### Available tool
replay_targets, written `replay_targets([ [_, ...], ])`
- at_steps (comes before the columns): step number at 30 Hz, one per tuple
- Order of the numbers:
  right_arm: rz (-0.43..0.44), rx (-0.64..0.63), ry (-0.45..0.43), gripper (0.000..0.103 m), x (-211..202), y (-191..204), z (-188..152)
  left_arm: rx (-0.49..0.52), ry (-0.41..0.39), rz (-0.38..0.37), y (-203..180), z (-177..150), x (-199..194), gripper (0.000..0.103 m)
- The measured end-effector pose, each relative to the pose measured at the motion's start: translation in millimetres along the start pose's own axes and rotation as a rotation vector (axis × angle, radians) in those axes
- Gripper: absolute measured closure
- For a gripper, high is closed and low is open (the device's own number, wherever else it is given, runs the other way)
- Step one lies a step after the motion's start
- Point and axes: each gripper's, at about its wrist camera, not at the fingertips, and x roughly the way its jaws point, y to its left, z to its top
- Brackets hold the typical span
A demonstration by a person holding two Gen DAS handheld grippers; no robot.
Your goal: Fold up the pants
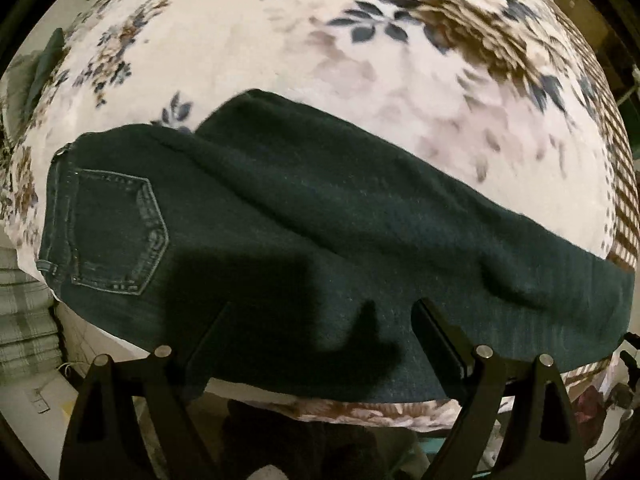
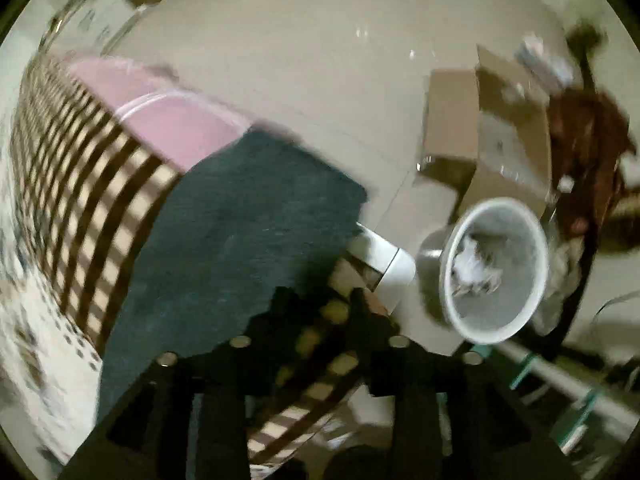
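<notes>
The bed's floral blanket (image 1: 248,40) carries the dark jeans (image 1: 304,216), already doubled leg on leg, waist and back pocket (image 1: 116,232) at left, hems trailing off the right edge. The left gripper (image 1: 320,344) hovers over the near edge, fingers spread and empty; the right gripper (image 2: 316,320) looks released above the hem end, though blur hinders certainty. Pinch both layers cleanly at the hem before carrying it waistward

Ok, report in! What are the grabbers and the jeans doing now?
Left gripper open, over the dark blue denim jeans, gripping nothing. Right gripper open at the leg end. Jeans flat on the floral blanket, nothing on them.
</notes>
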Motion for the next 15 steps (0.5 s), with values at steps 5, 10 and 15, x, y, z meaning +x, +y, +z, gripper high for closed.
replay_targets([
  [5,0.189,0.128,-0.008,0.063,-1,-23,-2,0.027,0.008,0.014,-2,-9,6,0.013],
  [10,0.013,0.052,0.042,0.054,31,-7,-18,-0.002,0.030,0.037,15,-14,7,0.013],
  [15,-0.006,-0.086,0.022,0.052,-13,53,-49,-0.126,0.015,0.035,80,-11,-9,0.013],
])
